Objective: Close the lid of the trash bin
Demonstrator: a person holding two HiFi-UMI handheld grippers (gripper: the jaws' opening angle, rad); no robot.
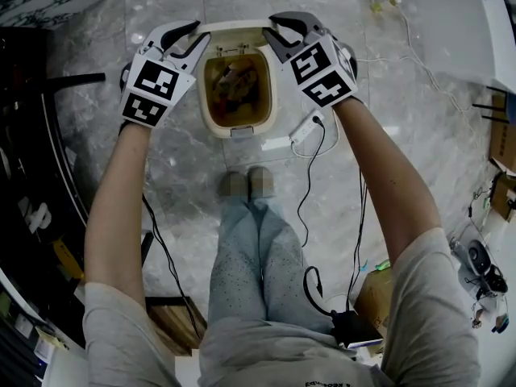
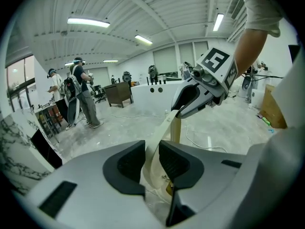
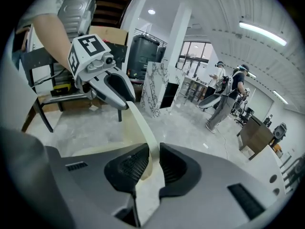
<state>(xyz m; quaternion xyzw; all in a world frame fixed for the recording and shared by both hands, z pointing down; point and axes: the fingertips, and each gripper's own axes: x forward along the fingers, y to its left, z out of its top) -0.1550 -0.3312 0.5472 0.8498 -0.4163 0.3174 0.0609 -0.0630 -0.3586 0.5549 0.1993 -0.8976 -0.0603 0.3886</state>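
A grey marbled floor (image 1: 169, 176) fills the head view, seen steeply from above; a person's legs (image 1: 242, 256) in pale trousers stand on it, both bare forearms stretched forward. Just beyond the feet stands the trash bin (image 1: 218, 126): cream plastic, rounded rectangle, open at the top, its inside brownish with mixed rubbish in it; its lid (image 1: 234, 25) is raised at the far side and shows as a thin cream edge. The left gripper (image 1: 200, 34) is clenched on the lid's left edge; in its own view the dark pads (image 2: 133, 163) pinch the curved cream panel. The right gripper (image 1: 271, 27) grasps the lid's right edge the same way, pads (image 3: 174, 166) pressed to it.
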